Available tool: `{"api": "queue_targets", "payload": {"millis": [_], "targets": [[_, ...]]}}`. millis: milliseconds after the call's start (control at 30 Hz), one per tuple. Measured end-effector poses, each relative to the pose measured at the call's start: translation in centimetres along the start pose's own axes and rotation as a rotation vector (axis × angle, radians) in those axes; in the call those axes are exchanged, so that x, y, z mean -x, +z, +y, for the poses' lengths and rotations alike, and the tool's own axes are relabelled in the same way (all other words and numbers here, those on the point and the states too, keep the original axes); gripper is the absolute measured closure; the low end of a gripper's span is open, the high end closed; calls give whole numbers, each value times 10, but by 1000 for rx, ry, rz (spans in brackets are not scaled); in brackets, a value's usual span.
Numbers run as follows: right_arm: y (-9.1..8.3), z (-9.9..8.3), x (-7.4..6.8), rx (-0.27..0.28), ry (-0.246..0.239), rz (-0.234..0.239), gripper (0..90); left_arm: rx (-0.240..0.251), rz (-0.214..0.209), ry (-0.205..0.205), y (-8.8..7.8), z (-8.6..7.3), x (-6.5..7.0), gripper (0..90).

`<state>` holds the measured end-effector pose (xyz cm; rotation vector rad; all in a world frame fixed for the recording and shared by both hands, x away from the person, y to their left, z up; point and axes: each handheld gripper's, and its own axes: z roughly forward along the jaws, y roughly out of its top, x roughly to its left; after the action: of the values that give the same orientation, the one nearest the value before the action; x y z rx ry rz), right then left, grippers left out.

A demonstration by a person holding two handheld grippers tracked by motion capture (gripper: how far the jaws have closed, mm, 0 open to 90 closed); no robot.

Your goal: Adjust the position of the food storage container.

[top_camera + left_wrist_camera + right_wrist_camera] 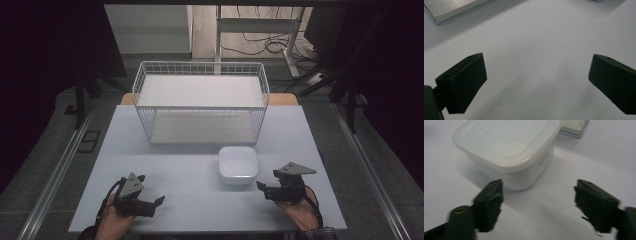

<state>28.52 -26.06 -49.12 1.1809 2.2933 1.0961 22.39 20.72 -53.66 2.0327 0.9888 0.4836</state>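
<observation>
A white lidded square container (238,165) sits on the pale table, right of centre, in front of a white wire basket (201,101). In the right gripper view the container (509,150) lies just ahead of the jaws, a little to their left. My right gripper (263,188) is open beside the container's near right corner, apart from it; in its own view the right gripper (537,200) holds nothing. My left gripper (155,199) rests open at the near left of the table; in its own view the left gripper (536,75) has bare table between its jaws.
The wire basket's metal base edge (456,11) shows at the top left of the left gripper view. The table (165,170) has its front edge close behind both hands. Dark floor rails (55,170) run along both sides of the table.
</observation>
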Motion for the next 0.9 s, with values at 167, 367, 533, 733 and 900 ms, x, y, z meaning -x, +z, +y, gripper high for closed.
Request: {"api": "queue_targets", "payload": {"millis": [167,367,533,733,900], "targets": [[1,6,7,-6,-7,-18,535,-3,5,4,0,0,0,11],[9,14,20,-38,-23,12,807,-5,9,3,1,0,1,11],[14,21,23,-30,-37,13,893,-14,12,10,3,1,1,11],[32,35,27,-26,-44,-1,895,-22,17,8,3,0,1,12],[46,41,27,-42,-52,-11,895,-27,20,12,4,0,1,13]]}}
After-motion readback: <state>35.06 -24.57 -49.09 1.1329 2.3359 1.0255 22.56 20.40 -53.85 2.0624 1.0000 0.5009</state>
